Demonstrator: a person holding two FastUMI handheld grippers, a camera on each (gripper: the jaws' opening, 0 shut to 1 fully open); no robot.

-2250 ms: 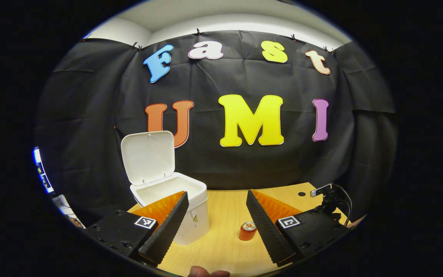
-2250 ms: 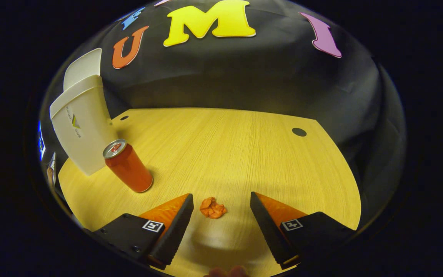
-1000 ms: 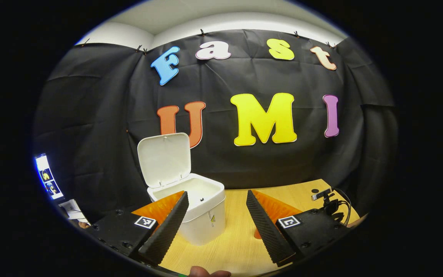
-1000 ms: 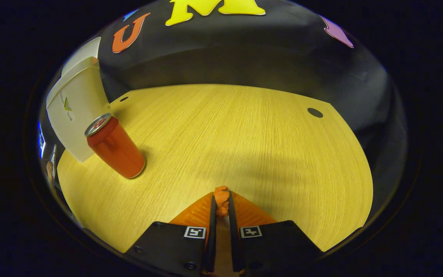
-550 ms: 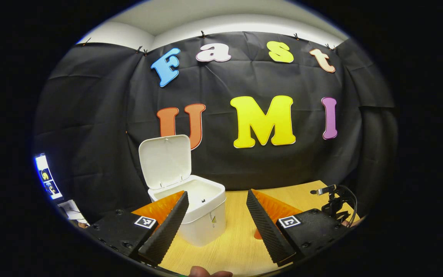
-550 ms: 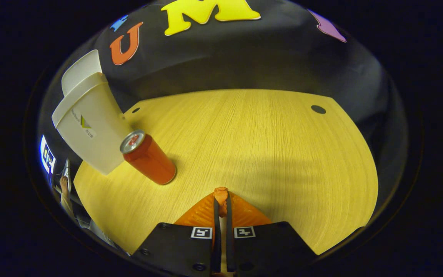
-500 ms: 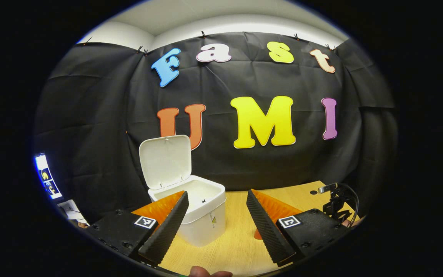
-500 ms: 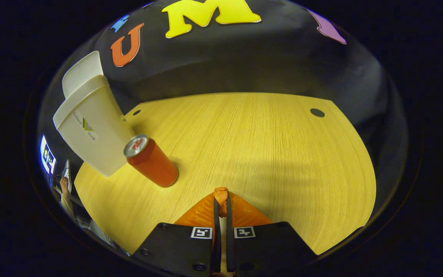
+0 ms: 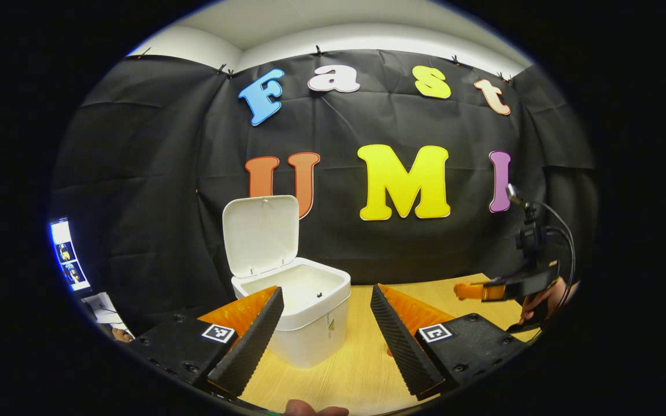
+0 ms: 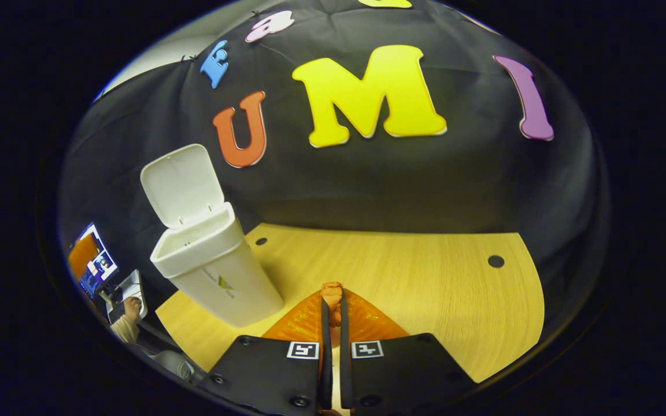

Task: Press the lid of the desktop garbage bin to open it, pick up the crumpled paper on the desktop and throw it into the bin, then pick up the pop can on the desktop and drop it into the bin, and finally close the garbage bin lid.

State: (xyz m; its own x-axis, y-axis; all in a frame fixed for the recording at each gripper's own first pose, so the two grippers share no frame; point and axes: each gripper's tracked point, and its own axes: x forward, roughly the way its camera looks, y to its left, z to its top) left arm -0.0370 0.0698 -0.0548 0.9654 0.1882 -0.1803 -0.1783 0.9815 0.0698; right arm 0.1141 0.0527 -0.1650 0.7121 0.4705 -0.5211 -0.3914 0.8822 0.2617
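Observation:
The white desktop bin [image 9: 310, 332] stands on the wooden table [image 9: 356, 370] with its lid [image 9: 261, 234] swung up. My left gripper [image 9: 325, 290] hovers open just in front of it, nothing between its fingers. A sliver of the red pop can [image 9: 389, 351] peeks out beside that gripper's right finger. My right gripper [image 10: 332, 304] is shut on the orange crumpled paper [image 10: 331, 290] and held above the table [image 10: 425, 277], to the right of the bin [image 10: 217, 280] and its raised lid [image 10: 181, 184]. In the left gripper view the right gripper [image 9: 486, 290] hangs at the far right with the paper [image 9: 461, 290] at its tip.
A hand [image 9: 541, 296] holds the right gripper, with a small camera and cable [image 9: 532, 231] on top. A lit screen [image 10: 91, 261] and another hand [image 10: 128, 315] sit off the table's left edge. Two round holes [image 10: 495, 261] mark the tabletop's far side.
My right gripper shut on the paper, then rose off the table with it and tilted up toward the bin; the can slid out of its view. The left gripper barely moved.

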